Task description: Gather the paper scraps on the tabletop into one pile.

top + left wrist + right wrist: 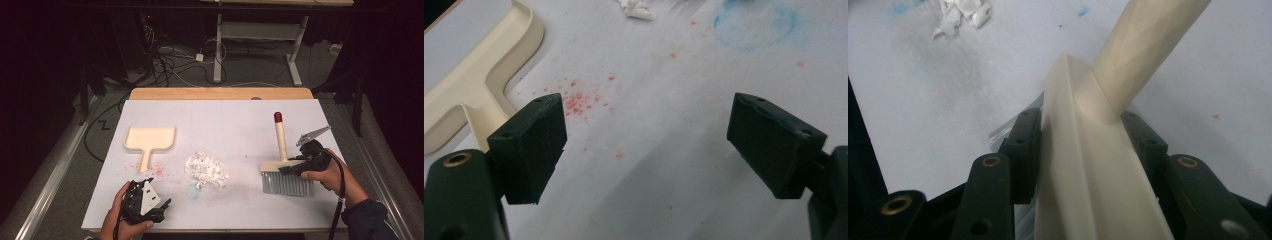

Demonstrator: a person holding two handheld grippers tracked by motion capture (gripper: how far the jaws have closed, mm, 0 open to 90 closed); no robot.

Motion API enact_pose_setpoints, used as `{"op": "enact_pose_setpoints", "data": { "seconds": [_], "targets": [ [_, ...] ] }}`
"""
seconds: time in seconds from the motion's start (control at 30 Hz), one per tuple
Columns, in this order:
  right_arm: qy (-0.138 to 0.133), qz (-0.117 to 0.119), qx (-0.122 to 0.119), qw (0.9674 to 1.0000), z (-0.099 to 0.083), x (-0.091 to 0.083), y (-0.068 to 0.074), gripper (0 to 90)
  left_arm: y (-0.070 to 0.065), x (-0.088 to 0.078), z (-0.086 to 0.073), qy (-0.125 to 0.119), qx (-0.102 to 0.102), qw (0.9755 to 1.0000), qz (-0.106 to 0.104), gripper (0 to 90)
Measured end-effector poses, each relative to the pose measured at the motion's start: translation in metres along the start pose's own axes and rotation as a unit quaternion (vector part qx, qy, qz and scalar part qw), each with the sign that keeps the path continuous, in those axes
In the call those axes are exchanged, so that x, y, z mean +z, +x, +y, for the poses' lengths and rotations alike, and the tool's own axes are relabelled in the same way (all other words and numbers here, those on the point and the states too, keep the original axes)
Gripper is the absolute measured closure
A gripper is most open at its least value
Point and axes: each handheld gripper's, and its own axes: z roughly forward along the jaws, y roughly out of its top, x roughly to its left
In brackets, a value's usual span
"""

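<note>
While I've got the right gripper point(287, 169) parked over the brush point(285, 175), its cream block sits right between the jaws, which flank it on both sides; in the right gripper view the pads look snug against the block point(1088, 165), so I'd call it clamped on the brush. The handle point(280, 137) with the red tip runs away from the claw toward the far edge, and the grey bristles point(286, 184) hang just below it, down on the white table point(225, 120). My right hand point(327, 177) comes in from the near right, wrapped around the gripper body, forearm angled in, the claw pointing left across the table.

The left gripper point(162, 205) sits at the near left corner, jaws wide apart with nothing between them, just bare table and some red specks point(579, 100). Left hand point(117, 215) cups it from below. The cream dustpan point(149, 140) lies beyond it, apart. The pile of white scraps point(206, 170) lies between the two claws, well left of the brush.
</note>
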Motion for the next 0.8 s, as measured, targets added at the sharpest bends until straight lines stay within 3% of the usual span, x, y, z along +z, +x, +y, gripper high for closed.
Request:
{"op": "enact_pose_setpoints", "data": {
  "seconds": [0.17,0.3,0.47,0.57,0.7,0.8],
  "targets": [
    [-0.005,-0.013,-0.012,0.9998,0.004,-0.001,-0.003,54.1,-0.001,0.001,0.001,0.003,0.003,1.0,-0.001,15.5],
    [0.02,-0.046,-0.023,0.9985,0.008,0.0,-0.005,50.2,-0.003,0.003,0.001,0.007,0.009,0.9999,-0.005,15.5],
    [0.028,-0.058,-0.03,0.9975,0.008,0.001,-0.006,46.4,-0.005,0.005,0.002,0.015,0.016,0.9997,-0.012,15.6],
    [0.051,-0.099,-0.051,0.9925,0.009,0.003,-0.004,43.3,-0.006,0.006,0.002,0.016,0.019,0.9996,-0.014,15.7],
    [0.056,-0.156,-0.059,0.9844,0.011,0.009,-0.003,39.0,-0.005,0.006,0.002,0.015,0.02,0.9996,-0.013,15.7],
    [0.018,-0.171,-0.056,0.9836,0.012,0.003,-0.003,35.9,-0.004,0.004,0.002,0.006,0.014,0.9998,-0.011,15.7]
  ]
}}
